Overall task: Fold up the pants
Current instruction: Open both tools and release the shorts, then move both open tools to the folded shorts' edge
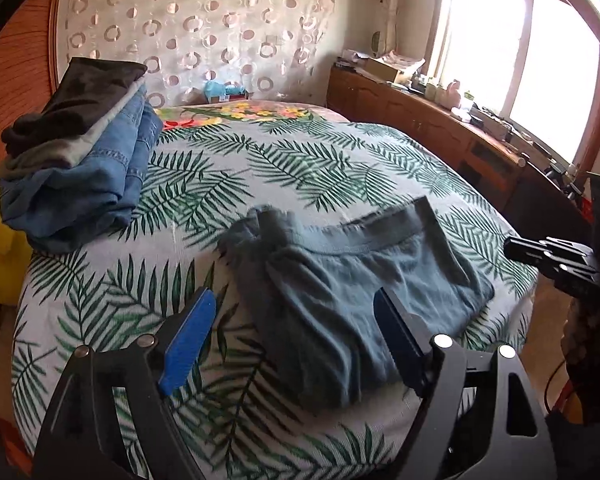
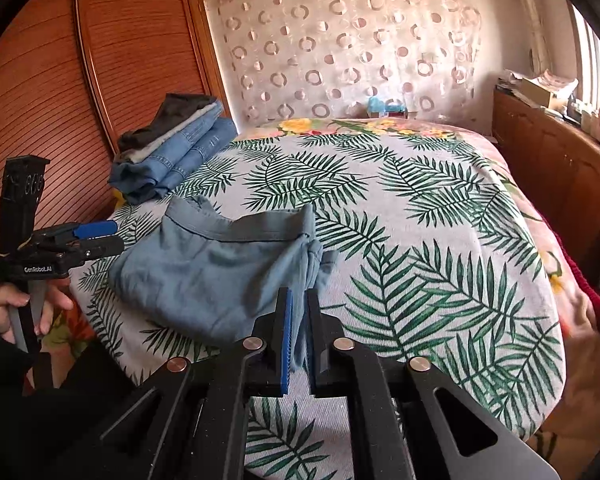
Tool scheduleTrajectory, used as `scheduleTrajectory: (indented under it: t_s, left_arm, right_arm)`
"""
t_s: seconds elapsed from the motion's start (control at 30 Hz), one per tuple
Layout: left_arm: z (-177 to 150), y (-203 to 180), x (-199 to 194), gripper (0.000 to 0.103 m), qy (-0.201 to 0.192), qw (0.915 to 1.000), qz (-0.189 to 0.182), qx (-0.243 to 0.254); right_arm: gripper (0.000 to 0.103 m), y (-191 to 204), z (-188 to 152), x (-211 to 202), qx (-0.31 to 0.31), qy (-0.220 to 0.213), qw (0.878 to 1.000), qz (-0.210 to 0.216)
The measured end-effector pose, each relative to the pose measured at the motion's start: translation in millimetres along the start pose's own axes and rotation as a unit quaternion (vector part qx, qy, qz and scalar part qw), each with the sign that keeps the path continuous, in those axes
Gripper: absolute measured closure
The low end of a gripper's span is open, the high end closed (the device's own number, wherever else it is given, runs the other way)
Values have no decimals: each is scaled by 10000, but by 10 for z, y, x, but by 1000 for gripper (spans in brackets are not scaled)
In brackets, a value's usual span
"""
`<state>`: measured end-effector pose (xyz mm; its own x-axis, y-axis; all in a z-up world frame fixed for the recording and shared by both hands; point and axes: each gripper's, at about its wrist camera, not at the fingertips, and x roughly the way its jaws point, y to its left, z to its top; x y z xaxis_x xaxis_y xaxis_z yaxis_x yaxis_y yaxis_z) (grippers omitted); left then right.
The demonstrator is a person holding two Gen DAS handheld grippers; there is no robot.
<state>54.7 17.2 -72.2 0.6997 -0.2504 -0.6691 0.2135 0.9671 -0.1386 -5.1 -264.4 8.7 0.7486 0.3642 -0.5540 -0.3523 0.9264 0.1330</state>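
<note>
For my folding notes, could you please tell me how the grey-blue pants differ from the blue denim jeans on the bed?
The grey-blue pants lie alone mid-bed, soft and rumpled; the blue denim jeans sit by the bed's edge, neatly folded, with dark clothes stacked on them. Pants fabric hangs between the right gripper's fingers; the jeans are untouched. Both rest on the leaf-print bedspread.

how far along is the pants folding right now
Done: a stack of folded clothes sits at the bed's far corner, and the blue-grey pants are already folded over. In hand: the right gripper has a strip of the pants between its jaws; the left gripper is open. Left: tidying and stacking them.
</note>
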Motion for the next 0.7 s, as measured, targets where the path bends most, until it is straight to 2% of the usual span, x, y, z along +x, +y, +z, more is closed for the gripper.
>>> scheduleTrajectory:
  t_s: [0.03,0.2,0.4,0.7]
  left_arm:
    - [30,9,48,21,23,10000,-15,-17]
    - [121,55,234,21,88,10000,-27,-38]
    - [213,154,455,21,188,9997,103,-76]
    - [195,229,601,24,339,9993,142,-100]
  right_arm:
    - [91,2,16,25,-13,4,10000,-19]
    - [67,9,103,249,-66,128,9998,-129]
    - [62,0,193,589,-37,358,9992,-165]
    - [61,-87,303,906,306,605,9976,-153]
